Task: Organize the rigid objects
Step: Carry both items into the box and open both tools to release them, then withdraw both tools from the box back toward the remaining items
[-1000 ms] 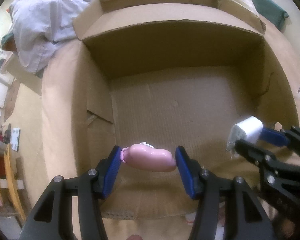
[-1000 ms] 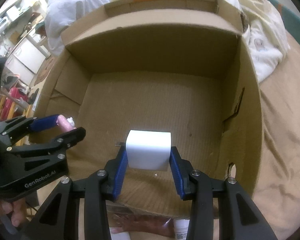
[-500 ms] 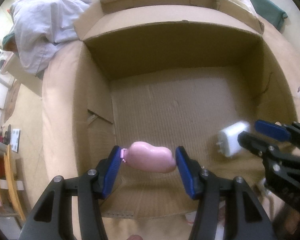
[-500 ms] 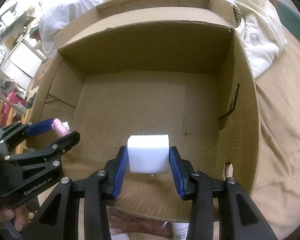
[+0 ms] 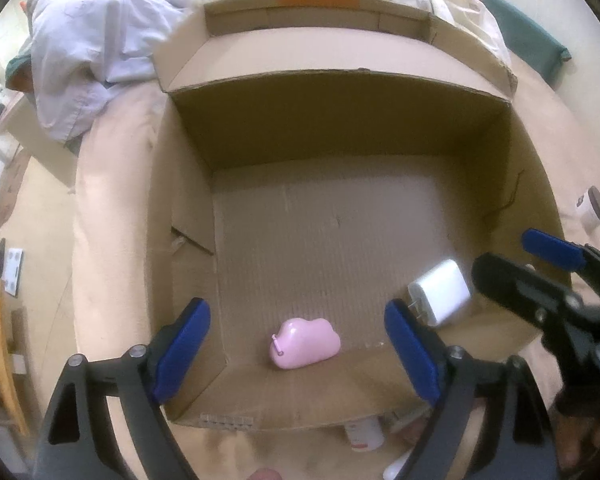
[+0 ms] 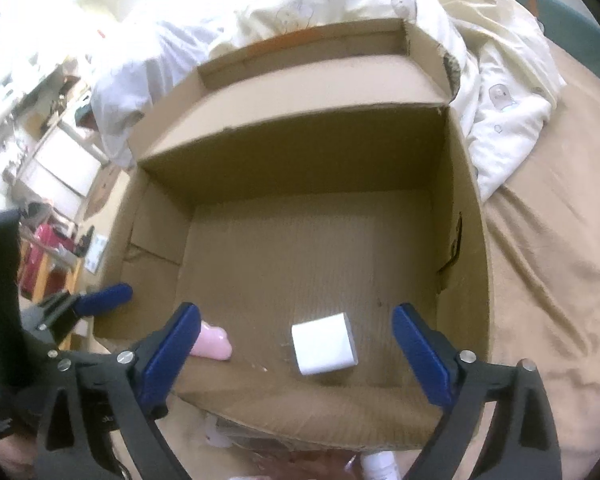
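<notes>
- Left gripper point(image 5: 296, 344): fingers spread wide, holding nothing; pink cloud-shaped case point(image 5: 305, 343) lies on cardboard box point(image 5: 340, 132) floor below.
- Right gripper point(image 6: 296, 352): fingers wide apart, empty; white charger point(image 6: 324, 343) rests on the box floor near the front wall.

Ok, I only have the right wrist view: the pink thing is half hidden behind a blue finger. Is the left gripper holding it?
Observer: No. The pink cloud-shaped piece lies free on the floor of the cardboard box, between the fingers of the open left gripper, touching neither.
Operator: Is the white block a plug?
Observer: Yes, the white charger shows metal prongs pointing toward the pink piece.
Operator: Anything outside the box's right wall?
Observer: A small white jar with a dark lid sits just beyond it.
</notes>
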